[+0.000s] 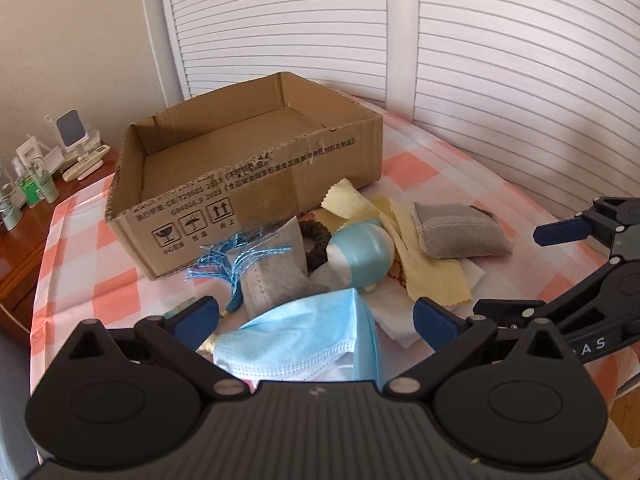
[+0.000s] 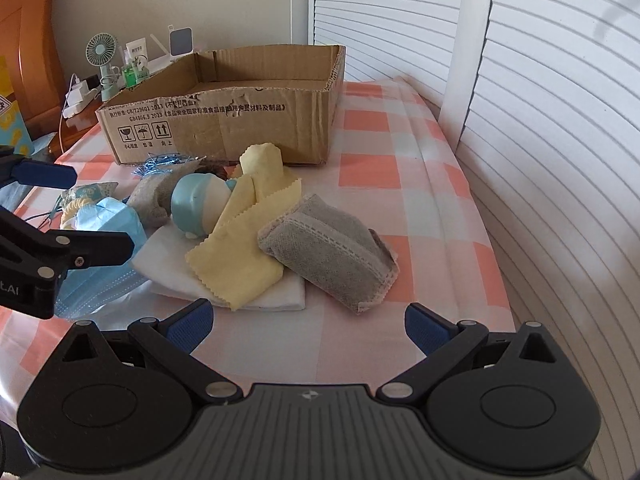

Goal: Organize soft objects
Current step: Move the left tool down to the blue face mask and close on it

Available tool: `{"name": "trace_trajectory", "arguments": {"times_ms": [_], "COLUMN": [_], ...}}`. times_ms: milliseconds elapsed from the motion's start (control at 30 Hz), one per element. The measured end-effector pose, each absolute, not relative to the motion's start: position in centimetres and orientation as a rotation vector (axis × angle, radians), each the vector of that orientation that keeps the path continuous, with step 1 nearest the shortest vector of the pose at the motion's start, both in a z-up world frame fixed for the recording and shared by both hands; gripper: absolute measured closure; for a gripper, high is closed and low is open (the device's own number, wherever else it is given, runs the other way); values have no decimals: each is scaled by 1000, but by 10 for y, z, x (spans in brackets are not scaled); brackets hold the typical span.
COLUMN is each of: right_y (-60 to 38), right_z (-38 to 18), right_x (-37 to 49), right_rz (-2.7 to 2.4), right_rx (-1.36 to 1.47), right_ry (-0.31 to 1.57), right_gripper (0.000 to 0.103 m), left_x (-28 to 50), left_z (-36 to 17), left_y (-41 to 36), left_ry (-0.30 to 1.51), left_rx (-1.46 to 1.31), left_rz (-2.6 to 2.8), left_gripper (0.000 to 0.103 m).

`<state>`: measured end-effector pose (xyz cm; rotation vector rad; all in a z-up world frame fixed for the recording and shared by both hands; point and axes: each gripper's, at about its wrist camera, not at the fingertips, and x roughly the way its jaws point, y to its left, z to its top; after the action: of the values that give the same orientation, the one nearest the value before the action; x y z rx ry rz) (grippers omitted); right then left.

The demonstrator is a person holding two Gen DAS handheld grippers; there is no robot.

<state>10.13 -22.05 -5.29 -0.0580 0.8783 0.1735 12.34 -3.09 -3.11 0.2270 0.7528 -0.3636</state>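
- Clearly, the left gripper (image 1: 316, 318) was held with jaws wide apart and nothing between them, low over the blue face mask (image 1: 308, 340), which lay crumpled at the near edge of the pile.
- Jaws of the right gripper (image 2: 308, 320) were likewise spread and empty, aimed at bare cloth just short of the grey pouch (image 2: 332, 252).
- No grasp had been made yet; the cardboard box (image 1: 248, 184) was seen with nothing inside it, so the sorting was judged barely begun.
- The mask was judged the likely first pick for the left side. It should be pinched at a bunched fold, not a single thin layer, or it may slip; the ear loops could snag neighbouring items.
- The grey pouch was judged an easy grab for the right side: thick, firm-looking, sitting partly on the white cloth (image 2: 280, 296) and touching the yellow cloth (image 2: 236, 256).
- Also noted in the pile: a blue-and-white round plush (image 2: 196, 204), a second grey pouch (image 1: 272, 276), a blue tassel (image 1: 228, 256), a dark hair ring (image 1: 316, 244).
- The box stood just behind the pile, open-topped, so only a short carry was expected.
- Everything was laid on a pink-and-white checked tablecloth (image 2: 400, 160).
- White louvered doors (image 2: 540, 120) were seen behind and to the right; a cluttered wooden side table (image 1: 24, 248) sat to the left.
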Motion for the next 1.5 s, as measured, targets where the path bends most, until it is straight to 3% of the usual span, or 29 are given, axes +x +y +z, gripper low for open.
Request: {"name": "trace_trajectory", "arguments": {"times_ms": [200,467,933,1133,1500], "right_y": [-225,-221,-222,-222,-222], "right_z": [-63,-69,-73,-72,-73], "right_x": [101,96,87,87,87], "right_rz": [168,166,179,181,177], "right_rx": [-33,-69,-92,-92,-91], "right_ry": [908,915,861,865,861], "right_gripper": [0,0,0,0,0], "left_x": [140,106,120,142,93], "left_z": [-47,-45,-31,-48,-56], "left_y": [-43,-47,-45,-42,-33], "left_ry": [815,883,749,815,845], "left_rx": [297,326,423,400,367], "left_rz": [-435,-558,-444,-472,-644], "left_gripper": [0,0,0,0,0]}}
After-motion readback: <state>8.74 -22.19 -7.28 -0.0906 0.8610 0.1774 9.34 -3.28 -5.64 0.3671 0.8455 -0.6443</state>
